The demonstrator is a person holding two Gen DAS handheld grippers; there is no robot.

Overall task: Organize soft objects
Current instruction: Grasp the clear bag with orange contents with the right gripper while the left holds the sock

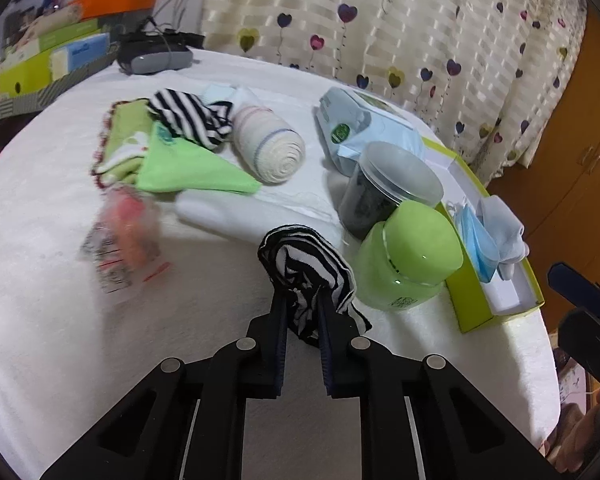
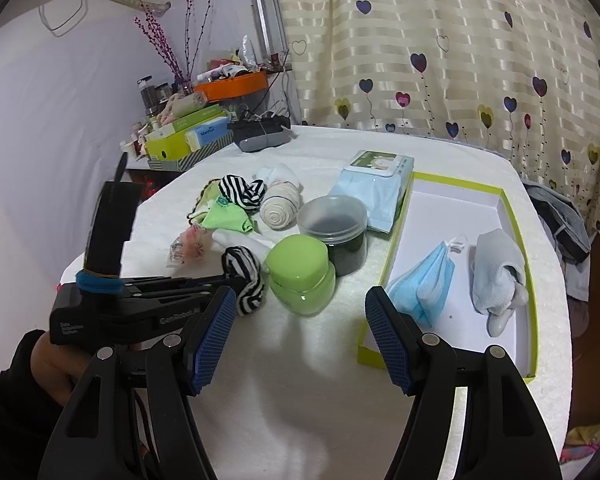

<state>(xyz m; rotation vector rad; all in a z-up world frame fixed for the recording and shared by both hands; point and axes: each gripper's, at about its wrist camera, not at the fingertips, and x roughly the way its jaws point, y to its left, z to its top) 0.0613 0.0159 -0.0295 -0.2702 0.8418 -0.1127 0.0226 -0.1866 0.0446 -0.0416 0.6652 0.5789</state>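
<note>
L gripper [image 1: 302, 300] had its jaws clamped on a black-and-white striped sock [image 1: 306, 264], bunched up and held just above the white tablecloth [image 1: 40, 240], right beside a green-lidded jar [image 1: 410, 256]. R gripper [image 2: 300, 332] hung w/ jaws wide apart, nothing between them, low over the cloth near the front corner of the lime-green box [image 2: 520, 216]. In the box: a folded blue face mask [image 2: 420, 280] and a pale grey sock [image 2: 496, 272], apart from each other. Behind the green jar stood a clear-lidded dark jar [image 1: 384, 188], touching it, w/ a light-blue wipes pack [image 1: 364, 128] further back. Still out on the cloth at left: a second striped sock [image 1: 192, 118] lying over a green cloth [image 1: 184, 168], a rolled cream sock [image 1: 270, 148] just beside them, and a pink item in a clear packet [image 1: 124, 236], blurred. White folded cloth [image 1: 236, 212] lay between the pile and the held sock. Heart-print curtain [image 1: 380, 20] behind the table.
</note>
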